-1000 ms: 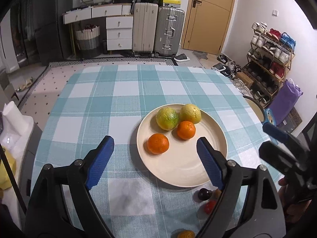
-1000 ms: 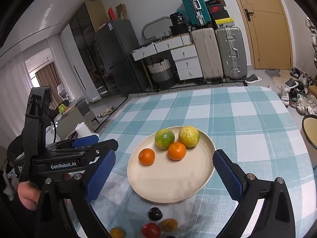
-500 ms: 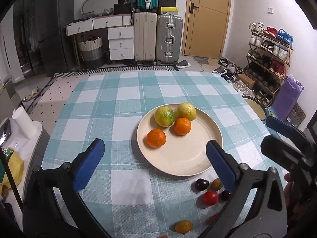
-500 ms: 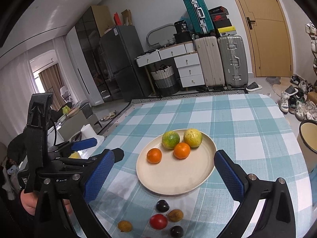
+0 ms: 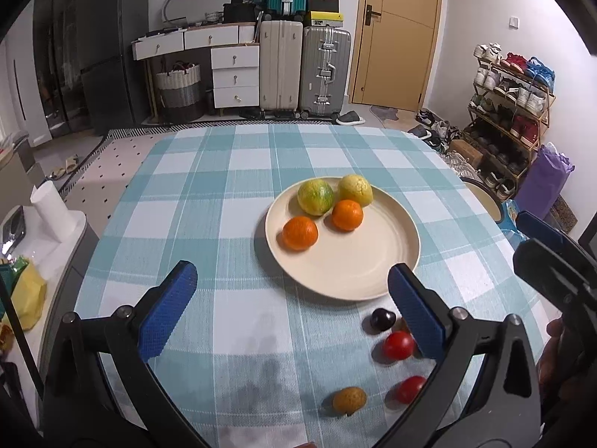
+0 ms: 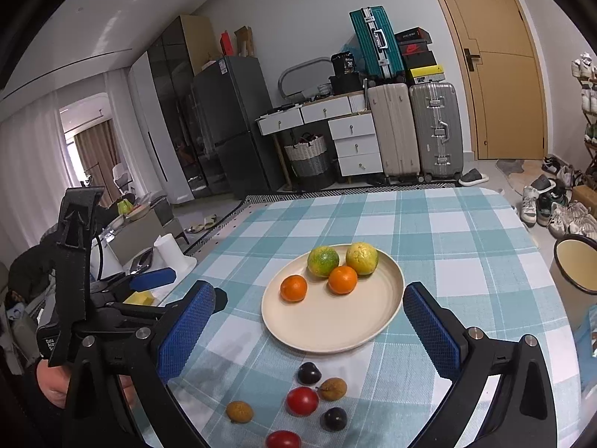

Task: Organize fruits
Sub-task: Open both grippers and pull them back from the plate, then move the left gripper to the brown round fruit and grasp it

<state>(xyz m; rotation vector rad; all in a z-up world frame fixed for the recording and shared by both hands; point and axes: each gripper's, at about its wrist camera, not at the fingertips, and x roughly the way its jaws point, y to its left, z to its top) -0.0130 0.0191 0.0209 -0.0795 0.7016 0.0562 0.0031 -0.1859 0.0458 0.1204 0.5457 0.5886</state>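
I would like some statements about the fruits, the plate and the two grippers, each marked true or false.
1. Four citrus fruits lie on the plate. True.
2. The left gripper is shut on an orange. False: its jaws stand open and hold nothing.
3. The small fruits, such as the red fruit, lie on the tablecloth, outside the plate. True.
4. The right gripper holds the dark plum. False: it is open and empty; the plum lies on the cloth.
5. The plate is empty. False: two oranges and two greenish-yellow fruits are on it.
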